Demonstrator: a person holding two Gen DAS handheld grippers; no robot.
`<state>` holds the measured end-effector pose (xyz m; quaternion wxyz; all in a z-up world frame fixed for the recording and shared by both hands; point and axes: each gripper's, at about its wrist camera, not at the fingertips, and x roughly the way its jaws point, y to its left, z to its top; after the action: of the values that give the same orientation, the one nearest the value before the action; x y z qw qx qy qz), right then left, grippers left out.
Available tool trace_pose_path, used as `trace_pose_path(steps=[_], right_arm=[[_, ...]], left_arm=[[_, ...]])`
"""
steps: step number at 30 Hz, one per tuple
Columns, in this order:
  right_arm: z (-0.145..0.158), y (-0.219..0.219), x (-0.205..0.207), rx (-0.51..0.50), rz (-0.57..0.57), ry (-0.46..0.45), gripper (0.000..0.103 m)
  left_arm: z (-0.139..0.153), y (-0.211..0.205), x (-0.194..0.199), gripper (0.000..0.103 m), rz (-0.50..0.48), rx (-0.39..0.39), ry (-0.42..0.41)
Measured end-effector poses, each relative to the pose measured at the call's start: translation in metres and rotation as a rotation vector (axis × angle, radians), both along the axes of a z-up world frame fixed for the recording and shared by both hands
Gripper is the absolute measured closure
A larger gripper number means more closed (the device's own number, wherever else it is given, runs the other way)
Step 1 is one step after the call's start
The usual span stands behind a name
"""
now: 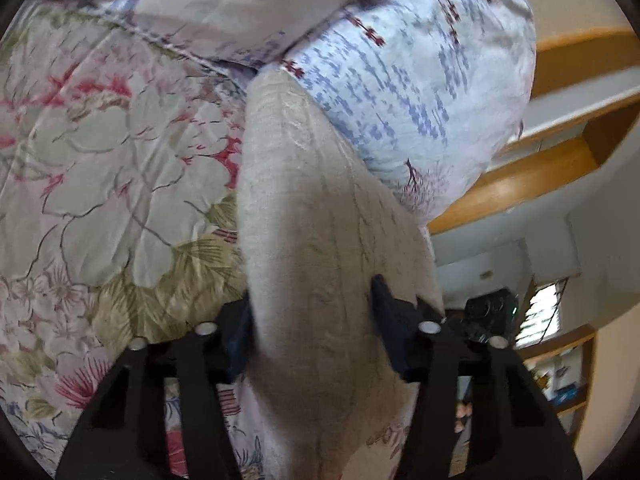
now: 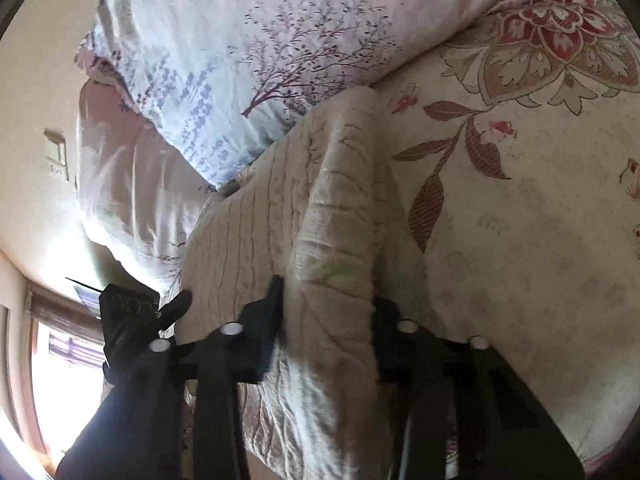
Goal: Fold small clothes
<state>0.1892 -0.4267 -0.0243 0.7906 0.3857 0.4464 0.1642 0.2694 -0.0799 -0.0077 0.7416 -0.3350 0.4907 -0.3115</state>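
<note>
Black fingers of the left gripper (image 1: 316, 316) are seen closest in the left wrist view, closed on a fold of a beige knitted garment (image 1: 312, 216), which fills the gap between them and is pressed on both sides. From there the garment is stretched away toward a pale blue and lilac patterned pillow (image 1: 420, 92), whose lower edge it reaches. Beneath it a floral bedspread (image 1: 100, 152) is spread over the bed, with large pale blossoms and red accents. Wooden shelving (image 1: 560, 128) is visible to the right of the pillow.

In the right wrist view the right gripper (image 2: 328, 320) is likewise closed on the beige knitted garment (image 2: 328, 216); a raised, ribbed ridge of the cloth is pinched between its fingers. The garment is draped over the floral bedspread (image 2: 520, 220) and runs up to the patterned pillow (image 2: 248, 60). At the lower left of this view the left gripper (image 2: 132, 320) is seen just beside the garment's edge, though its fingers are hidden there.
</note>
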Motion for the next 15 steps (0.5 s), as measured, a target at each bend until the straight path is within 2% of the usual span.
trace_pose_path(steps=[5, 9, 15], right_arm=[[0.015, 0.011, -0.010, -0.019, -0.014, -0.060, 0.075], [0.034, 0.039, -0.017, -0.041, 0.028, -0.127, 0.076], [0.042, 0.107, -0.019, -0.125, 0.115, -0.188, 0.077]], left_arm=[[0.009, 0.008, -0.005, 0.067, -0.012, -0.008, -0.033], [0.030, 0.026, -0.019, 0.068, -0.030, 0.012, -0.098], [0.046, 0.093, -0.048, 0.068, 0.029, 0.066, -0.147]])
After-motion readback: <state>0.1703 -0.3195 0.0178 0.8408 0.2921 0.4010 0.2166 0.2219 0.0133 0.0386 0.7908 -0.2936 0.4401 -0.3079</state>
